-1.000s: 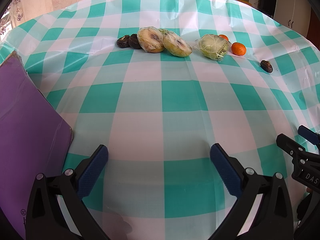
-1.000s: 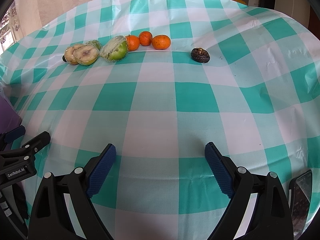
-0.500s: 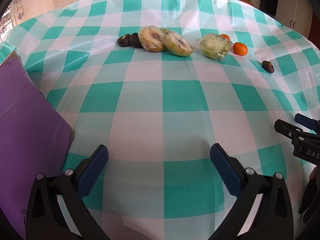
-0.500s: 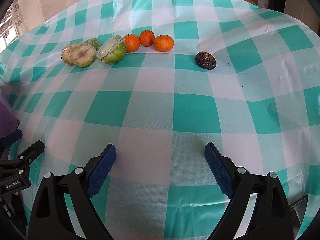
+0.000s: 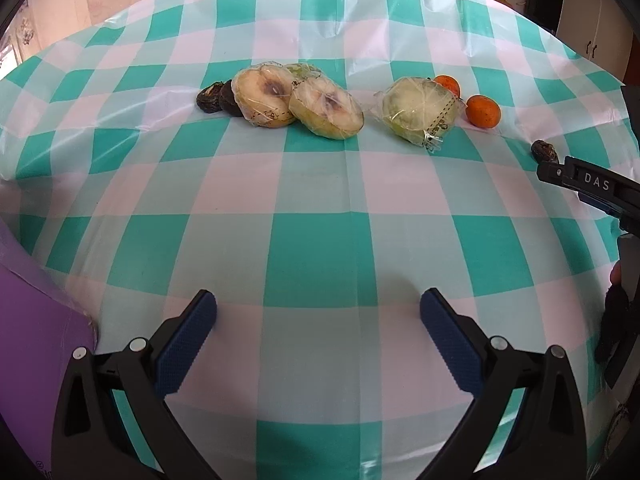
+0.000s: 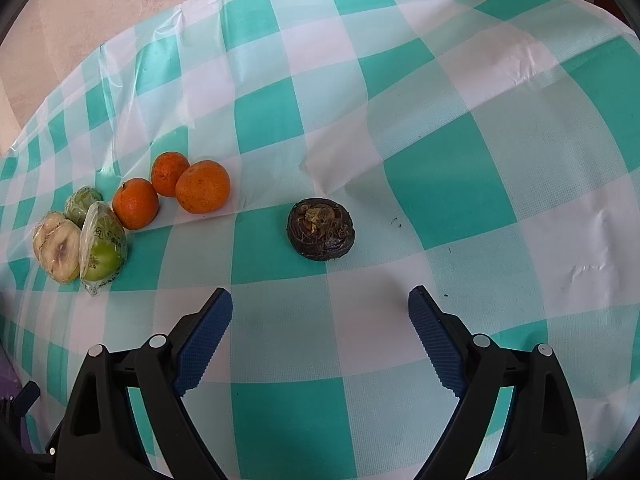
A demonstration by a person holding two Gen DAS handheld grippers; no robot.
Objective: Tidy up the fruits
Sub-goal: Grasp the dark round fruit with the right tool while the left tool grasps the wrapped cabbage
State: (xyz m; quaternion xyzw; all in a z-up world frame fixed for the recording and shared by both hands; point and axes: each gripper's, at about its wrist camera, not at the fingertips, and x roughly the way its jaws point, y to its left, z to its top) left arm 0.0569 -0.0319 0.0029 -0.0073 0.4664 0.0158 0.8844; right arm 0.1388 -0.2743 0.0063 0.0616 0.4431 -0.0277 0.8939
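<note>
A dark brown wrinkled fruit (image 6: 321, 229) lies alone on the checked tablecloth, just ahead of my open right gripper (image 6: 320, 300), centred between its fingers. To its left sit three oranges (image 6: 203, 186) and several plastic-wrapped halved fruits (image 6: 102, 248). In the left wrist view the wrapped halves (image 5: 326, 109) and a wrapped green one (image 5: 416, 112) lie in a row with two dark fruits (image 5: 218, 97) at the left end and an orange (image 5: 484, 110) at the right. My left gripper (image 5: 318, 320) is open over bare cloth, far from the row. The right gripper (image 5: 592, 188) shows at the right edge.
A purple flat board (image 5: 36, 360) lies at the left near the left gripper. The teal and white checked plastic cloth (image 5: 320, 256) is wrinkled towards the far side. A wall and dark cabinets stand behind the table.
My right gripper has moved forward and rightwards, bringing the lone dark fruit close in front of its fingers. My left gripper has edged forward towards the fruit row.
</note>
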